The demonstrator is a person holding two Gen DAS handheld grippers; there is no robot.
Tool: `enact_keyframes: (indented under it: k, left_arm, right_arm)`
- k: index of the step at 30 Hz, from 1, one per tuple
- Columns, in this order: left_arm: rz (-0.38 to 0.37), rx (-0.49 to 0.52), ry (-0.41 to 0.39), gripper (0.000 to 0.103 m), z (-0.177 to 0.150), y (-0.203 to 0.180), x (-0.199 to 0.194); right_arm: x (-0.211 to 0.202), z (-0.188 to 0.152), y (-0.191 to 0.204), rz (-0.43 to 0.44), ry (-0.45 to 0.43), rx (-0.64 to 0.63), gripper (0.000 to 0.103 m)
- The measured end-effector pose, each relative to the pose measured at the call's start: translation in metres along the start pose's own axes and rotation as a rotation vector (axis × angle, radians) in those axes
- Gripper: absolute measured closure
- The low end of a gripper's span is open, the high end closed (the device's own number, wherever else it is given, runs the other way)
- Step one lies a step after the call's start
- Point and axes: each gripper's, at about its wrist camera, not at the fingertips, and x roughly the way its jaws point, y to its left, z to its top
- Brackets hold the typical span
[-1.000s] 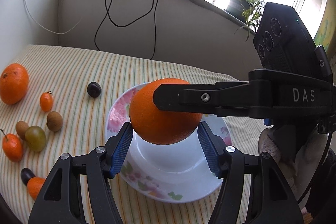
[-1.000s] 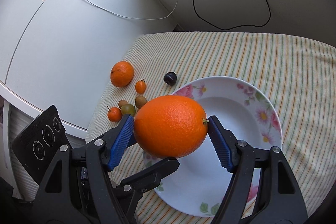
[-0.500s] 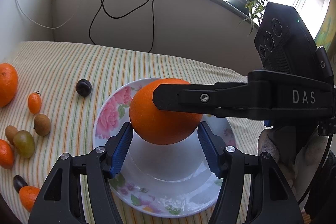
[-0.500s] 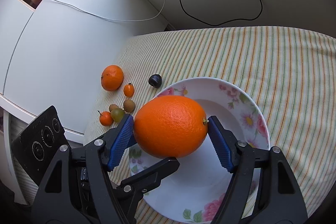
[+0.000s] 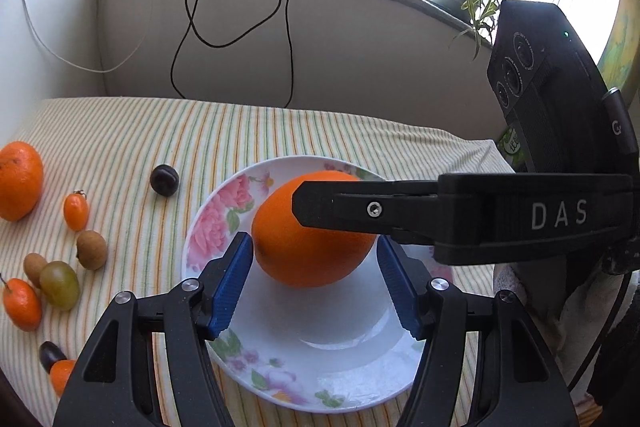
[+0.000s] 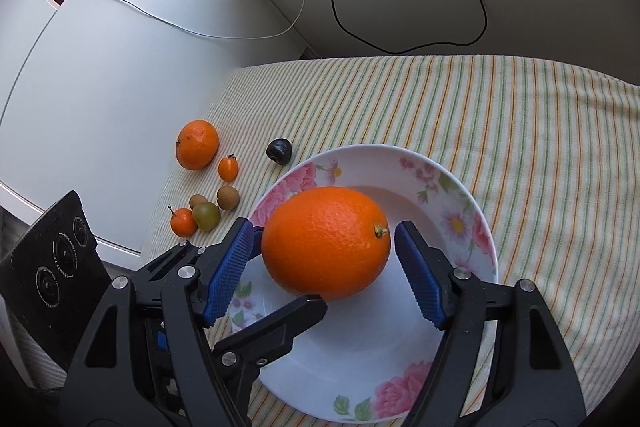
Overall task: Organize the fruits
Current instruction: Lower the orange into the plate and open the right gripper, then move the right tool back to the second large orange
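A large orange (image 6: 326, 243) lies in the white flowered plate (image 6: 460, 195) on the striped cloth. My right gripper (image 6: 324, 263) is open, its blue pads just off the orange on both sides with small gaps. In the left wrist view the orange (image 5: 308, 247) sits in the plate (image 5: 320, 371), partly hidden by the right gripper's black finger (image 5: 340, 203). My left gripper (image 5: 314, 279) is open and empty, its pads on either side of the orange.
Small fruits lie left of the plate: a tangerine (image 6: 197, 144), a dark plum (image 6: 279, 151), kumquats (image 6: 228, 167), longans (image 6: 228, 197) and a green grape (image 6: 206, 215). A white wall, cables and a windowsill stand behind the table.
The right gripper has come down with the orange into the plate and its jaws have opened off it. The left gripper has shifted left and stays open.
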Motion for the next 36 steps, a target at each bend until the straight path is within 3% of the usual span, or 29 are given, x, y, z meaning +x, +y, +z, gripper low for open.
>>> enact_keyframes:
  k: [4, 26, 36]
  left_arm:
    - [0.009, 0.005, -0.01, 0.039, 0.001, 0.0, -0.007]
    - [0.025, 0.004, -0.059, 0.039, -0.015, 0.008, -0.04]
    - [0.044, 0.012, -0.094, 0.039, -0.023, 0.019, -0.06]
  right_arm:
    - [-0.012, 0.002, 0.005, -0.003, -0.042, -0.005, 0.017]
    - [-0.034, -0.013, 0.034, -0.112, -0.129, -0.067, 0.017]
    - [-0.037, -0.021, 0.051, -0.123, -0.178, -0.094, 0.017]
